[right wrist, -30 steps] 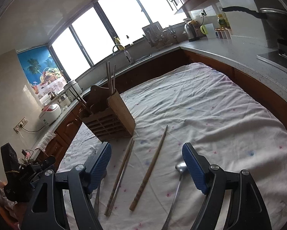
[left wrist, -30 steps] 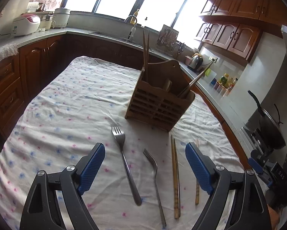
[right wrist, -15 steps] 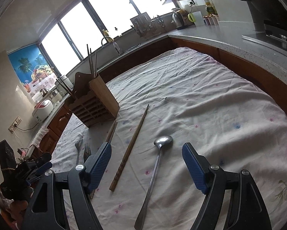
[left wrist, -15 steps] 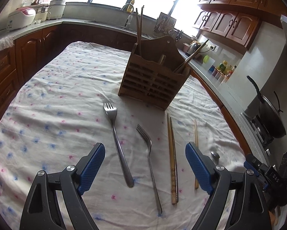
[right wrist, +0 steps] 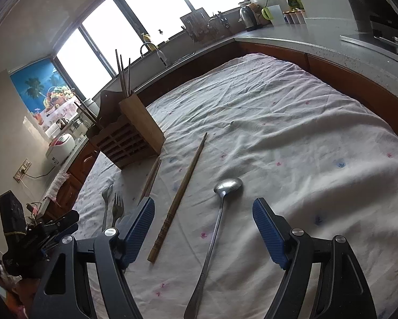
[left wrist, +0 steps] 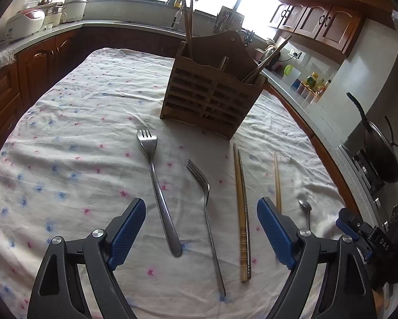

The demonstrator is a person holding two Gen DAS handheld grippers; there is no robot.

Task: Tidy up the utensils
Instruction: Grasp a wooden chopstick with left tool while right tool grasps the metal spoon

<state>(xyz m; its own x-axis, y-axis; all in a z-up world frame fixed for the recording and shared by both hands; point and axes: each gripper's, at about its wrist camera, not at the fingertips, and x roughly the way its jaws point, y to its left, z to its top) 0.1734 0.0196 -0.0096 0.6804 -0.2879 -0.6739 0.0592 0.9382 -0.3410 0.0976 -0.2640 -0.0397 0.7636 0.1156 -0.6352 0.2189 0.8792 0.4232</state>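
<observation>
Both grippers hung with jaws wide and empty, likely poised to pick. The left gripper (left wrist: 201, 228) framed two forks (left wrist: 156, 186) at lower centre; the right gripper (right wrist: 203, 228) straddled a spoon (right wrist: 217, 218). The wooden holder (left wrist: 212, 93) stood upper centre (its compartments hard to read), loose chopsticks (left wrist: 241, 212) lying below it.

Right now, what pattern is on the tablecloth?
White tablecloth with small pink and blue flowers; clearest in the left wrist view.

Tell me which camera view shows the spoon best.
The right wrist view: the spoon lies whole on the tablecloth between the open jaws, bowl away from the camera. The left wrist view shows only its small bowl and part of the handle at the right.
</observation>
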